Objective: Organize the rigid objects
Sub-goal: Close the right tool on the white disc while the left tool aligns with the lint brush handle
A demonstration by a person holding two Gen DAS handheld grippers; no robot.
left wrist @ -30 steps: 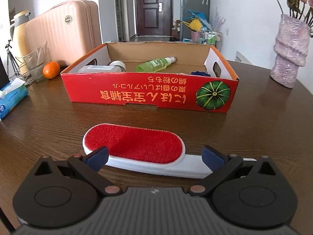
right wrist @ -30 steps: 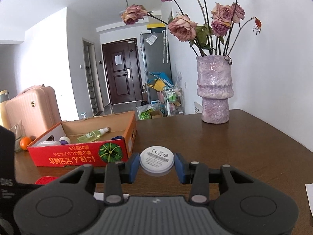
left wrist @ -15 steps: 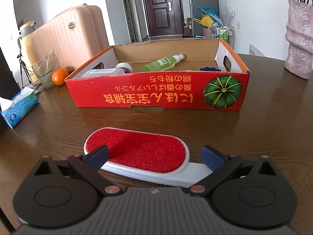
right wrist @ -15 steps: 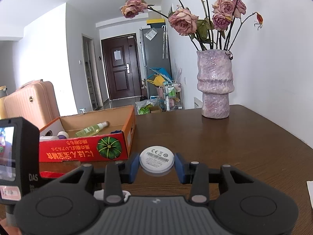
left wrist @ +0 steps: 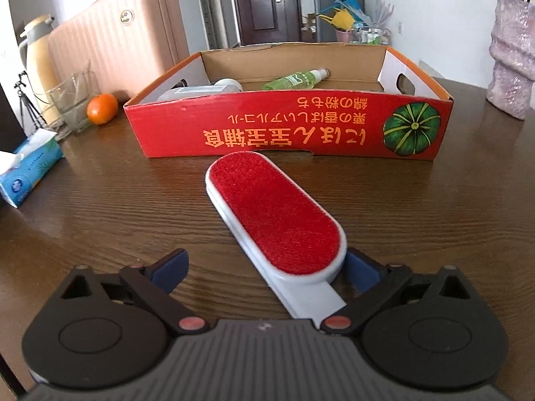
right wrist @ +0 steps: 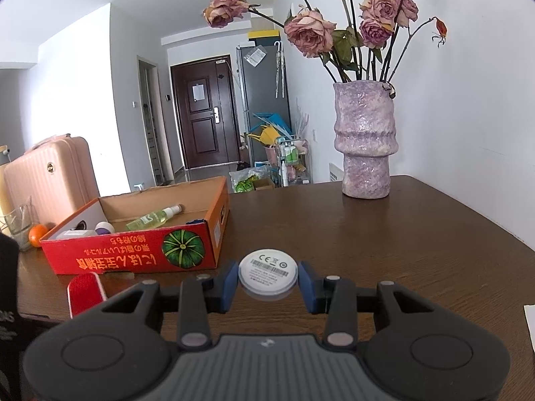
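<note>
A lint brush [left wrist: 274, 214] with a red pad and white handle lies slantwise on the brown table, its head toward the red cardboard box [left wrist: 267, 127]. My left gripper [left wrist: 264, 267] straddles the brush's handle end and its jaws are closing. The right pad sits against the brush's edge while the left pad stands clear of it. In the right wrist view my right gripper [right wrist: 267, 282] is shut on a white round disc [right wrist: 267, 267], held above the table beside the box [right wrist: 133, 254]. The brush [right wrist: 85, 289] shows at the lower left there.
The box holds a green spray bottle [left wrist: 297, 79] and white items. Left of it stand an orange [left wrist: 102, 108], a glass [left wrist: 72, 100], a tissue pack [left wrist: 30, 167] and a pink suitcase [left wrist: 117, 50]. A purple vase [right wrist: 364, 147] with roses stands at the far right.
The brush has swung from lying crosswise to pointing at the box, with its handle now under my left gripper. The left jaws have narrowed slightly. The right gripper and disc have stayed put.
</note>
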